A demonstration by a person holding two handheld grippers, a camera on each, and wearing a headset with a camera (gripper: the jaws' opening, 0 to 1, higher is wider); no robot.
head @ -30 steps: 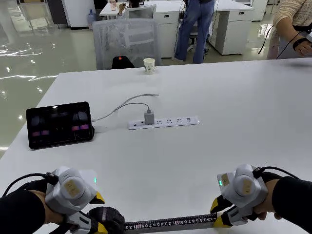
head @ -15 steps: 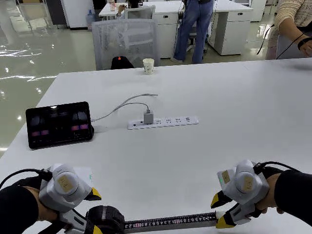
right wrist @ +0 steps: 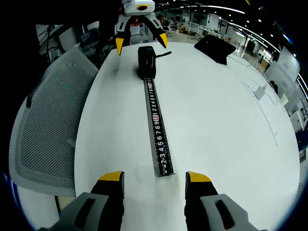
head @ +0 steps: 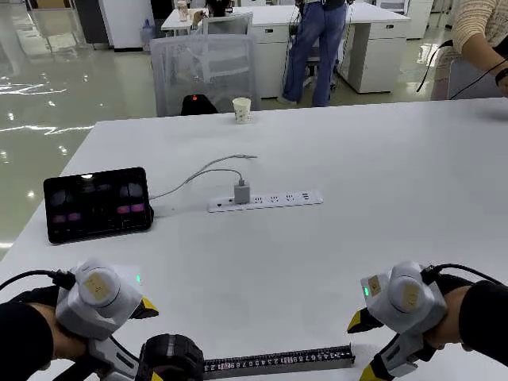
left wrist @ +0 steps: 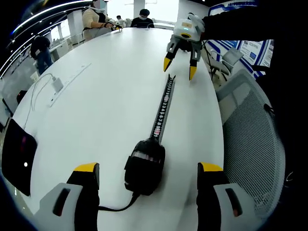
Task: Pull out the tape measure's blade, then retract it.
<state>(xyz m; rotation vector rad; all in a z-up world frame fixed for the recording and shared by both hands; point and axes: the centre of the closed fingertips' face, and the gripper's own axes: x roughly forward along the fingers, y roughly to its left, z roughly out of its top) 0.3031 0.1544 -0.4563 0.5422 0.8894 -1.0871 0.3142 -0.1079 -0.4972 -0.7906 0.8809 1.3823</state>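
A black tape measure case (head: 171,357) lies at the near edge of the white table (head: 357,159). Its blade (head: 278,363) stretches rightward, flat on the table. My left gripper (head: 151,343) is open around the case (left wrist: 144,166), with a gap on each side between its jaws and the case. The blade (left wrist: 163,108) runs away toward my right gripper (left wrist: 180,60). My right gripper (head: 362,348) is open, its tips just behind the blade's end (right wrist: 163,171) and not touching it. The case (right wrist: 146,60) and the left gripper (right wrist: 141,41) lie at the blade's far end.
A dark tablet (head: 97,202) stands at the left. A power strip (head: 266,198) with a charger and cable lies mid-table, and a paper cup (head: 241,109) sits at the far edge. A mesh chair (right wrist: 48,120) is close beside the near table edge. People stand beyond the table.
The right gripper has opened, let go of the blade's end and drawn back slightly. The blade stays extended on the table. The left gripper has shifted a little leftward.
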